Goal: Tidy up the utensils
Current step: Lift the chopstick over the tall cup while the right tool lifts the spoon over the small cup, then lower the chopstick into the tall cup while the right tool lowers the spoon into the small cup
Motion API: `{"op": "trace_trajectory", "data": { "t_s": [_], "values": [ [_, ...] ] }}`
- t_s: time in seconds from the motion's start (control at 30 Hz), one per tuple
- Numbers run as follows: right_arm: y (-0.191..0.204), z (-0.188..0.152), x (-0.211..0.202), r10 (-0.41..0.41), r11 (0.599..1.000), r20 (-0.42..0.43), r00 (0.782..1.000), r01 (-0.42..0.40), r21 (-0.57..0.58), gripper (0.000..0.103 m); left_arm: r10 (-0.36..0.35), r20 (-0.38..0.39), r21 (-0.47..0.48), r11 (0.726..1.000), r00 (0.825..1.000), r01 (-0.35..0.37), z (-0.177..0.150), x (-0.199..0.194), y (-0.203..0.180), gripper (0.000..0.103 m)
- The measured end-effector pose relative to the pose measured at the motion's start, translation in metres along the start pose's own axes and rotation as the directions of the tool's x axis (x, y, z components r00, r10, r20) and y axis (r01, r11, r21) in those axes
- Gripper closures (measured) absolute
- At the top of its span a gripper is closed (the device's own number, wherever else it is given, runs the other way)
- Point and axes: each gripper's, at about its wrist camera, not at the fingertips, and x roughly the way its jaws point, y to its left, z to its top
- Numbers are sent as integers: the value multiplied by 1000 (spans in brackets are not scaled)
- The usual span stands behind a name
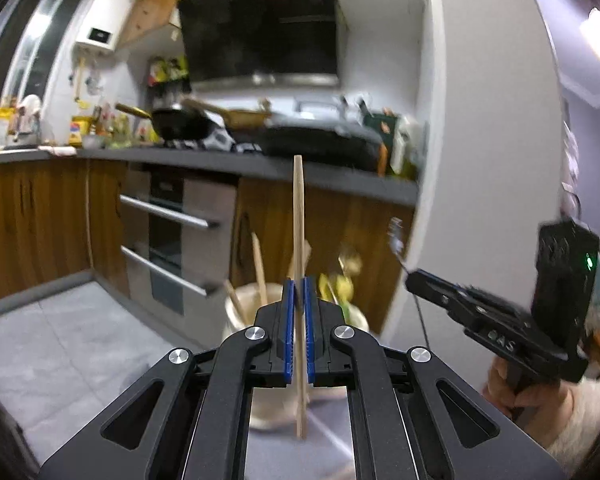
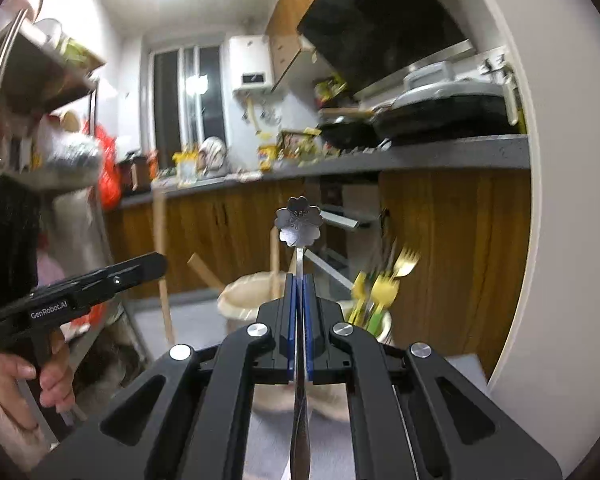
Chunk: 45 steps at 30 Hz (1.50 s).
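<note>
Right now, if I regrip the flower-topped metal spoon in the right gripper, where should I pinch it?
Pinch the thin flat stem just below the flower end, coming from behind along the right gripper line. The metal spoon stands upright, its narrow edges facing the pads; its bowl end below looks wider and likely slippery.

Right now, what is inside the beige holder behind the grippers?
Wooden utensils stand in the beige holder, their handles leaning out over its rim. Their lower ends and the bottom of the holder cannot be seen: its wall and the left gripper cover them.
</note>
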Motion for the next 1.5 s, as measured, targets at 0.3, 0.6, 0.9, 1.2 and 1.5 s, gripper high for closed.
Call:
{"op": "trace_trajectory", "data": {
  "t_s": [0.3,0.6,0.9,1.2,1.5],
  "values": [
    [-17,26,40,-36,999,60,998,34,24,100,16,70,-4,1000,997,-16,43,48,1,98],
    [-32,26,66,-71,995,107,992,63,78,100,8,99,28,1000,995,-11,50,51,0,98],
    [-30,10,91,-131,990,101,986,125,65,100,26,144,56,998,989,-35,56,48,-4,98],
    [-30,-6,99,-149,988,72,986,147,42,100,50,88,18,998,995,-52,41,65,9,98],
    [-39,-17,88,-135,989,-40,990,138,56,100,55,28,16,998,998,-55,27,68,15,98]
  ]
}}
